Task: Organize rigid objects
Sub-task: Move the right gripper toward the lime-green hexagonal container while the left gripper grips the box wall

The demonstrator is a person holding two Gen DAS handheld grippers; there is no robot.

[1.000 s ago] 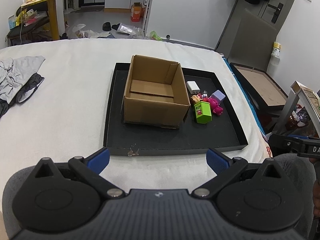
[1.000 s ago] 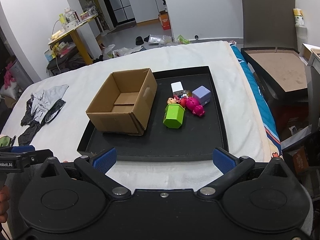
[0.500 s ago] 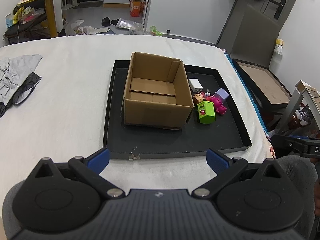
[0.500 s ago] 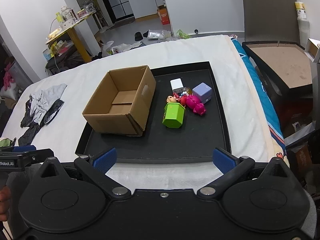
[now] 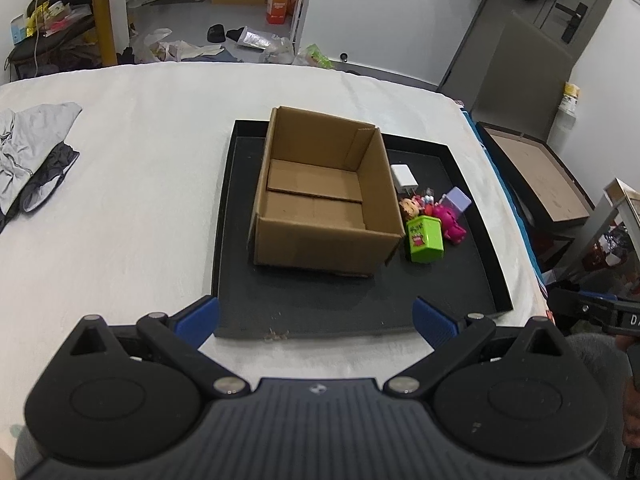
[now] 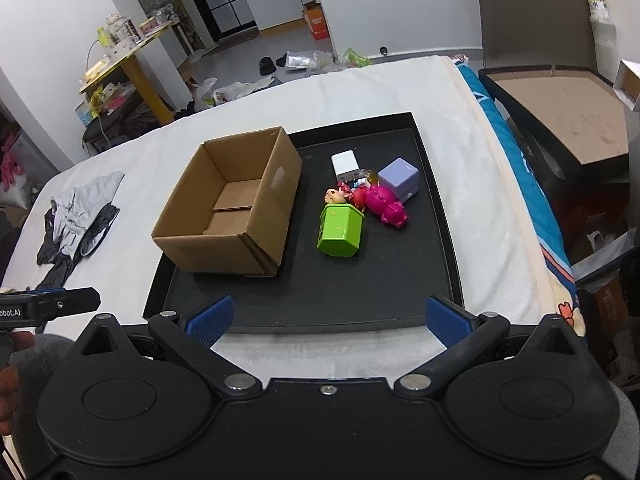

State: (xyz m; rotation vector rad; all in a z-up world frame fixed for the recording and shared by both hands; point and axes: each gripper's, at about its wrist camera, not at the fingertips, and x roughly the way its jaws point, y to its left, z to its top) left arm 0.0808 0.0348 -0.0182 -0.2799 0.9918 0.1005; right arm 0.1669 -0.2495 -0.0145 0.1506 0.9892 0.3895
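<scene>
the small rigid things sit in one tight cluster on the right half of the black tray point(image 6: 440, 216), just beside the open cardboard box point(image 6: 232, 204): a green box point(image 6: 340, 230) lying on its side nearest the camera, a magenta toy figure point(image 6: 386, 204) touching a lilac cube point(image 6: 399, 178), a white charger point(image 6: 345, 163) at the back, and a little doll figure point(image 6: 334, 196) wedged among some smaller pieces too small to name. the grouping next to an empty box with its mouth up reads as a staging layout, i judge: the pieces wait within short reach of the container they are meant to go into, and the tray keeps all of it from sliding on the soft white bedcover point(image 5: 120, 184). in the left view the same cluster shows past the box's right wall, the green box point(image 5: 425, 239) partly hidden by the corner. both tongs hang back over the near edge of the tray, well apart from every piece; the left gripper point(image 5: 316, 316) has its blue pads spread wide with nothing between them, and the right gripper point(image 6: 328, 316) is likewise wide and empty, a sensible readiness for a first pick. compared with a second ago, the tray, box and toys appear larger and lower in both views, so both grippers have come forward toward the tray, while the pieces themselves lie as they did and the pad spacing looks unchanged. a heap of grey clothes point(image 5: 32, 160) lies far left.
</scene>
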